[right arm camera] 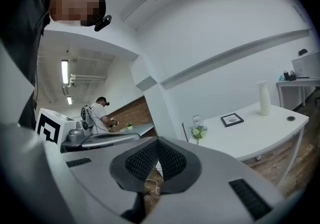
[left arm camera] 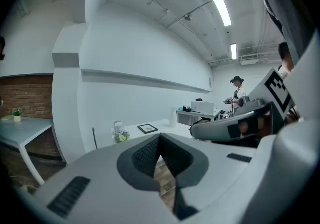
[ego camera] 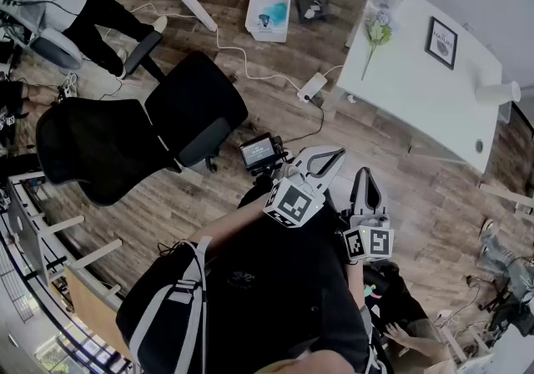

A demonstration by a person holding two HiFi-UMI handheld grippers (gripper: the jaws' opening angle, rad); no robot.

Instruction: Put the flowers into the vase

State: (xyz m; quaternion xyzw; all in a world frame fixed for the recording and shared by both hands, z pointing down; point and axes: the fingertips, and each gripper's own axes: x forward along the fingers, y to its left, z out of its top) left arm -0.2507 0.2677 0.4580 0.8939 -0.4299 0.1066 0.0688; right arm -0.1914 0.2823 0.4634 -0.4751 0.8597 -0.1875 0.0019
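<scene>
Head view, nine o'clock: black office chair (ego camera: 117, 138). Near centre: left gripper (ego camera: 332, 153), fingers (left arm camera: 145, 157) pressed together, nothing between. Just beside it at three o'clock: right gripper (ego camera: 365, 172), fingers (right arm camera: 171, 160) likewise pressed together, empty. One o'clock, well apart: white table (ego camera: 417, 97) bearing flowers (ego camera: 377, 30), picture frame (ego camera: 440, 42), then vase (ego camera: 498, 93) near its right edge.

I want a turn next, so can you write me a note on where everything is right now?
Left hand-held gripper: shut, empty.
Right hand-held gripper: shut, empty.
Both are held well short of the white table.
Flowers lie at one end of the table. The white vase stands upright near the other end, with a picture frame between them.
Done: nothing yet.
Left: step up, pick up the flowers, put them into the vase.
</scene>
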